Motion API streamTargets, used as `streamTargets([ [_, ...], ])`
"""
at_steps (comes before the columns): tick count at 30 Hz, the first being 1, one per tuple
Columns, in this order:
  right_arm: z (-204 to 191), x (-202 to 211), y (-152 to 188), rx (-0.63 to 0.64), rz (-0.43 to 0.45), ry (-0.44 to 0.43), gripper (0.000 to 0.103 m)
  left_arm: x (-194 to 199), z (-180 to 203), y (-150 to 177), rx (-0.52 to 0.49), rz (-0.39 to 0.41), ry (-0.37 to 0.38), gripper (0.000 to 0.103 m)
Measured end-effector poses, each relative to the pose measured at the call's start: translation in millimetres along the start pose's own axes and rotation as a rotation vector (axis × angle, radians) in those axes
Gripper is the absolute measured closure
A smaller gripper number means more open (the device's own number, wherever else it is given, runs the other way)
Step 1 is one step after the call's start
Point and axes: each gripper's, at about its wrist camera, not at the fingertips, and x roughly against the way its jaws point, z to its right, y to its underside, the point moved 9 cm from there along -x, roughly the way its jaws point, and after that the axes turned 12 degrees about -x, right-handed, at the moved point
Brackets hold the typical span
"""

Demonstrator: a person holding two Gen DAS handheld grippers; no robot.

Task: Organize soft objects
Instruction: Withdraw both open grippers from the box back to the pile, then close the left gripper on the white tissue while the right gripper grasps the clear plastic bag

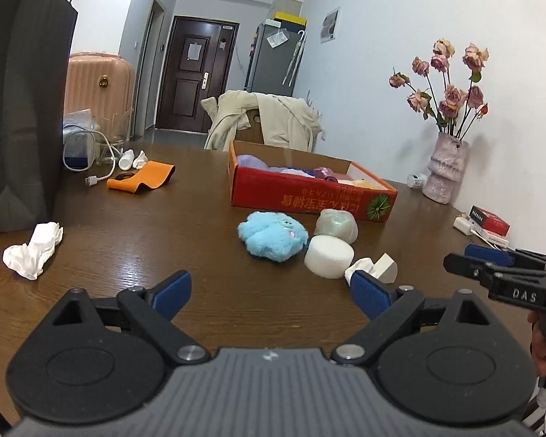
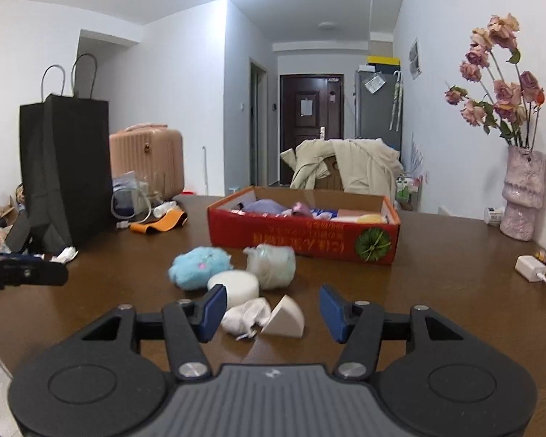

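Note:
A red cardboard box [image 1: 309, 196] [image 2: 302, 240] with several soft items inside stands mid-table. In front of it lie a blue plush toy [image 1: 271, 236] [image 2: 200, 266], a pale wrapped bundle [image 1: 336, 224] [image 2: 271, 266], a white round sponge [image 1: 329, 260] [image 2: 234, 286], a small white cloth [image 2: 244, 318] [image 1: 360, 266] and a white wedge sponge [image 2: 285, 317] [image 1: 387, 267]. My left gripper [image 1: 273, 293] is open and empty, short of the plush. My right gripper [image 2: 269, 313] is open, its jaws on either side of the cloth and wedge, touching neither.
A crumpled white cloth [image 1: 32, 249] lies at the left. A black paper bag [image 2: 65, 167], an orange band [image 1: 142, 178], cables and a glass sit at the back left. A vase of roses [image 2: 522, 193], a charger [image 2: 529, 267] and a red packet stand right.

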Motion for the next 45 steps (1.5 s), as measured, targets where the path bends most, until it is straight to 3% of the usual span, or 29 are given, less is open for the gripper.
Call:
streamTargets([
  [6, 0, -18, 10, -0.010, -0.042, 0.003, 0.047, -17, 6, 4, 0.000, -0.032, 0.014, 0.007],
  [12, 10, -46, 17, -0.035, -0.092, 0.005, 0.047, -53, 34, 9, -0.020, -0.106, 0.088, 0.008],
  [18, 39, -65, 13, -0.087, -0.119, 0.042, 0.048, -105, 75, 9, -0.045, -0.174, 0.162, 0.031],
  [23, 61, -77, -2, -0.111, -0.107, 0.041, 0.048, -140, 95, 2, -0.043, -0.212, 0.199, 0.038],
  [26, 69, -87, -7, -0.124, -0.113, 0.032, 0.048, -156, 103, 0, -0.039, -0.228, 0.212, 0.059],
  [27, 70, -90, -8, -0.127, -0.119, 0.025, 0.048, -160, 104, -1, -0.040, -0.238, 0.216, 0.076],
  [33, 67, -113, -20, -0.118, -0.140, -0.026, 0.048, -144, 96, -9, -0.058, -0.209, 0.238, 0.082],
  [36, 56, -130, -29, -0.102, -0.154, -0.067, 0.048, -125, 71, -23, -0.018, -0.154, 0.206, 0.082],
  [39, 32, -157, -34, -0.058, -0.207, -0.120, 0.048, -115, 33, -35, 0.014, -0.111, 0.099, 0.082],
  [43, 10, -199, -30, -0.025, -0.294, -0.120, 0.047, -117, -1, -34, 0.054, -0.122, -0.005, 0.082],
  [45, 9, -214, -26, -0.042, -0.329, -0.093, 0.056, -114, -5, -35, 0.064, -0.121, -0.010, 0.082],
])
